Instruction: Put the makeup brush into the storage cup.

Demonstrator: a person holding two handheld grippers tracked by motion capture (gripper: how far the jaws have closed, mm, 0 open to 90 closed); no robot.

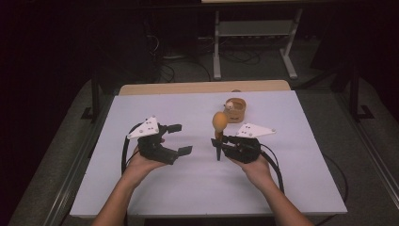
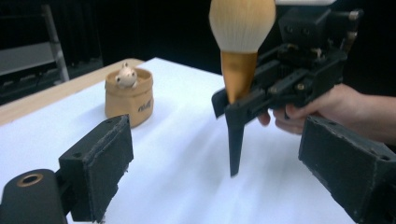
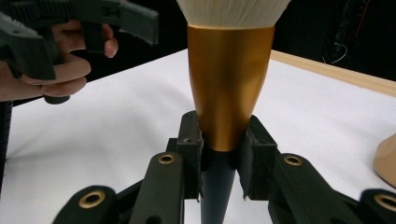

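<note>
The right gripper [image 1: 220,141] had its fingers [image 3: 189,144] clenched on a makeup brush [image 3: 229,88], the pads pressing from both sides where the gold ferrule narrowed into the black handle. The brush stood upright between them, its pale, rounded bristle head above the fingers and the tapering black handle pointing down toward the bench [image 1: 197,183], the tip close to the surface; whether it touched could not be told. Well apart from this, to the brush's left in the high view, the left gripper [image 1: 181,139] had its fingers [image 2: 100,163] released and spread wide, with nothing between them; no earlier picture was there to set beside them. Seen along those open fingers in the left gripper view, the brush and the hand [image 2: 327,109] gripping the right gripper lay straight ahead. Just beyond the brush, farther from the person, stood a small tan pot [image 1: 235,109] shaped like a tied sack, with a little pale figure [image 2: 125,77] sitting in its mouth; dark writing ran across the pot's front, too small and blurred to read. The bench was covered with a plain white sheet, a strip of light wood showing along its far edge. Past it the room was dark, with a grey metal frame [image 1: 254,37] and loose cables on the floor.
</note>
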